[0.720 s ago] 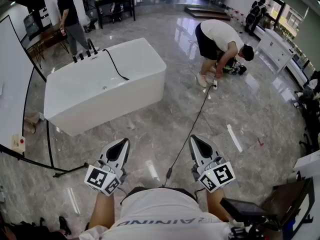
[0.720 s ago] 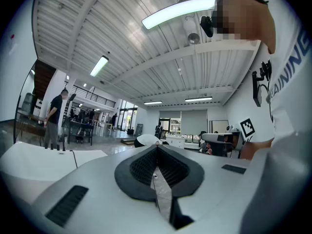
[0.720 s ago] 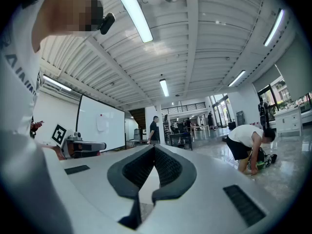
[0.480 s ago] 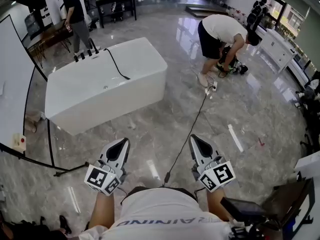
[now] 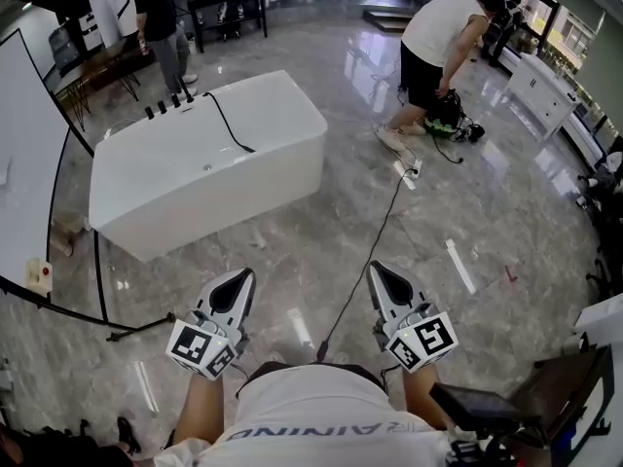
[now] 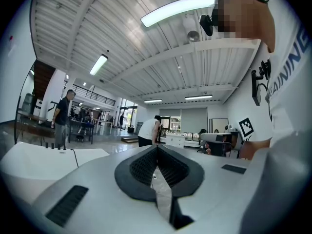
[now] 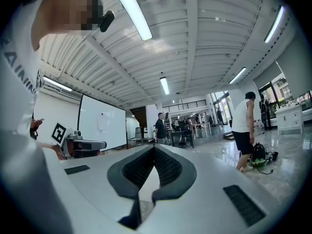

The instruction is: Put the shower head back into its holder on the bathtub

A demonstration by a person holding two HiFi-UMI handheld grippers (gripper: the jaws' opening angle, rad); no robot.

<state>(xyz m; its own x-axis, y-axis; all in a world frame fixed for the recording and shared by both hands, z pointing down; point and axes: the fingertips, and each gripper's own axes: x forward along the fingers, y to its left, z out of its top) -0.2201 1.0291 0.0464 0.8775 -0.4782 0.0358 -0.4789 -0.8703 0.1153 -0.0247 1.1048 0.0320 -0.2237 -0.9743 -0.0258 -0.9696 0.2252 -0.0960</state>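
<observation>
A white bathtub [image 5: 209, 159] stands on the marble floor ahead and to the left, well away from both grippers. Black taps [image 5: 167, 103] sit at its far left corner. A black hose [image 5: 226, 125] runs from them across the rim; I cannot make out the shower head itself. My left gripper [image 5: 238, 276] and right gripper [image 5: 376, 269] are held level side by side, near my body, both shut with nothing between the jaws. In the left gripper view the tub [image 6: 39, 155] shows low at the left beyond the shut gripper [image 6: 156, 148]. The right gripper [image 7: 154, 148] looks past it into the hall.
A black cable [image 5: 365, 261] runs along the floor between the grippers to a power strip [image 5: 409, 171]. One person in a white shirt [image 5: 443, 37] stands by a bag [image 5: 450, 117] at the back right, another in black [image 5: 161, 13] behind the tub. A white board on a black stand [image 5: 29, 154] is at the left.
The person in white has straightened up and shifted toward the back right. The person in black has stepped right behind the tub. Both grippers have stayed where they were, shut.
</observation>
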